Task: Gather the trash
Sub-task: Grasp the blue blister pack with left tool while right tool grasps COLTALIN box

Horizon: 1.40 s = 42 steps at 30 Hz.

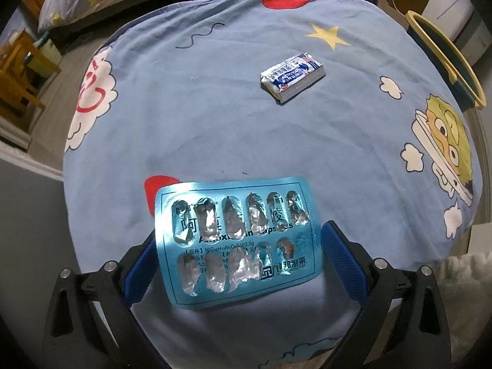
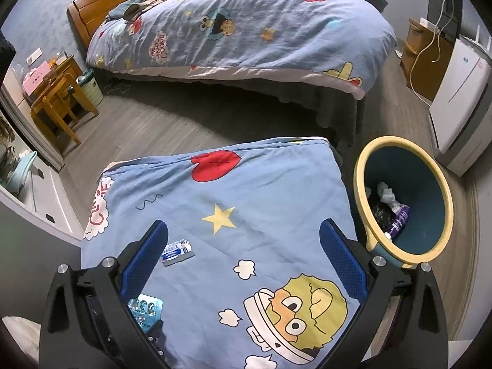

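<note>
An empty blue blister pack (image 1: 236, 240) sits between the fingers of my left gripper (image 1: 240, 240), which is open wide. The pack's left edge covers the left fingertip, and the right finger (image 1: 335, 252) stands just off its right edge. A small blue-and-white sachet bundle (image 1: 292, 77) lies farther ahead on the blue cartoon cloth (image 1: 184, 123). My right gripper (image 2: 243, 233) hangs open and empty above the cloth, with the sachet bundle (image 2: 177, 251) by its left finger and the blister pack (image 2: 144, 306) lower left. A yellow-rimmed dark blue bin (image 2: 358, 178) stands to the right of the cloth.
The bin holds a purple tube (image 2: 399, 220), crumpled paper and something black. Beyond the cloth are grey floor (image 2: 184, 123), a bed (image 2: 246, 30), a wooden chair (image 2: 58, 107), a small green bin (image 2: 90, 87), a wooden cabinet (image 2: 424, 58) and a white appliance (image 2: 461, 98).
</note>
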### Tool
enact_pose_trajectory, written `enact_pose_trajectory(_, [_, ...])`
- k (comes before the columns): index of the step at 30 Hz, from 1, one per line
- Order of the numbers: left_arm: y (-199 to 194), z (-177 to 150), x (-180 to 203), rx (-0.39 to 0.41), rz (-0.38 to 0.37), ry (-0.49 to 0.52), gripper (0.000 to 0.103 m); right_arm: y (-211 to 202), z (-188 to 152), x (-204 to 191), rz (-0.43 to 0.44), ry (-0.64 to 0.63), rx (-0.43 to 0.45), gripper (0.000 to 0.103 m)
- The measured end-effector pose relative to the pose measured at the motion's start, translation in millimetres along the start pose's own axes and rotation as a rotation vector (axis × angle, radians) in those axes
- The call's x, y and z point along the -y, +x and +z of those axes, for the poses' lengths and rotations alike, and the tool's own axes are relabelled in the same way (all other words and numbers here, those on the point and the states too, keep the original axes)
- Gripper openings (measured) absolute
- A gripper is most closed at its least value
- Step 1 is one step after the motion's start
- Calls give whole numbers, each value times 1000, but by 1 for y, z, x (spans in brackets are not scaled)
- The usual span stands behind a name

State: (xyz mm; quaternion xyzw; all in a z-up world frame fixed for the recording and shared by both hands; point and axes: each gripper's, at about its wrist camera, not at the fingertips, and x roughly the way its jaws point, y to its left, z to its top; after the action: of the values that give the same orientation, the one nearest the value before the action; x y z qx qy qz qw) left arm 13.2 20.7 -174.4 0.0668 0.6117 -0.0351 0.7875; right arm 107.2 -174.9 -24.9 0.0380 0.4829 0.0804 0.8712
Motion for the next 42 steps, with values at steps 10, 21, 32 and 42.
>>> enact_pose_trajectory(10, [-1, 4, 7, 7, 13, 11, 93, 7, -1, -4, -3, -18, -14, 97])
enact_pose_trajectory(21, [-16, 13, -16, 38, -23, -83, 61, 19, -6, -2, -25, -37, -41, 97])
enact_pose_trajectory(32, [-69, 37, -28, 184, -20, -34, 60, 28, -3, -7, -10, -56, -45, 97])
enact_pose_trajectory(42, [-103, 98, -60, 297, 6, -23, 60, 73, -22, -33, 82, -190, -114, 97])
